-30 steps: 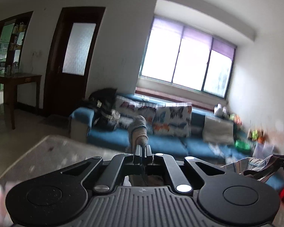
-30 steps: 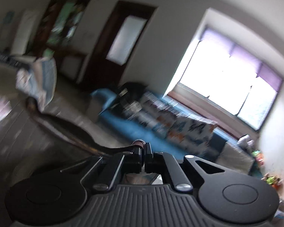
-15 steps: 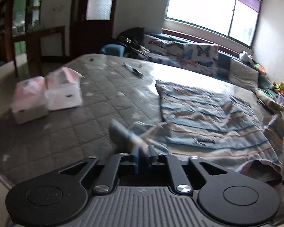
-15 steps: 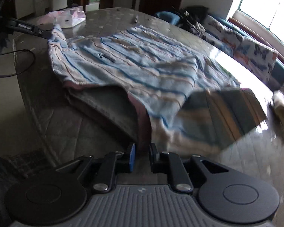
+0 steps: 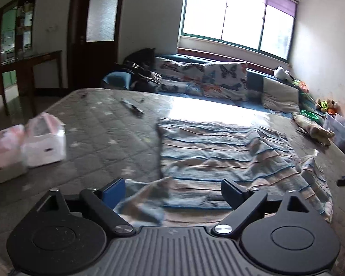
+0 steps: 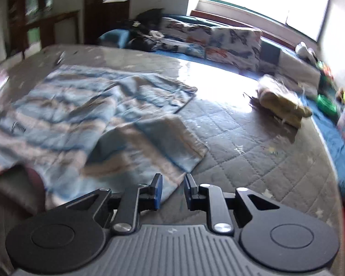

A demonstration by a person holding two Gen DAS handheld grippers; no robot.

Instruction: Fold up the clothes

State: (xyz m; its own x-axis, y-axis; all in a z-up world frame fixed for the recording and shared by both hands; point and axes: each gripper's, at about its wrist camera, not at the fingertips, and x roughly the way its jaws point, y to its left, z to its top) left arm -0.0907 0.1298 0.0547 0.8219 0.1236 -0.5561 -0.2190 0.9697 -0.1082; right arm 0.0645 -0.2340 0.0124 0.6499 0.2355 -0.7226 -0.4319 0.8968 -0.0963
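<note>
A blue and beige striped shirt [image 5: 223, 158] lies spread on the grey quilted table [image 5: 99, 124]. It also shows in the right wrist view [image 6: 80, 119] with a sleeve folded toward me. My left gripper [image 5: 173, 189] is open wide just above the shirt's near left corner, holding nothing. My right gripper [image 6: 172, 189] is partly open over the shirt's near right edge, with nothing between its pads.
Two white and pink tissue boxes [image 5: 27, 147] stand at the table's left. A dark pen-like item [image 5: 132, 107] lies at the far side. A folded yellowish garment [image 6: 280, 99] lies at the right. A blue sofa [image 5: 195, 80] with cushions stands behind the table.
Both grippers swung the shirt down onto the table, then opened and let it go. The shirt now lies flat.
</note>
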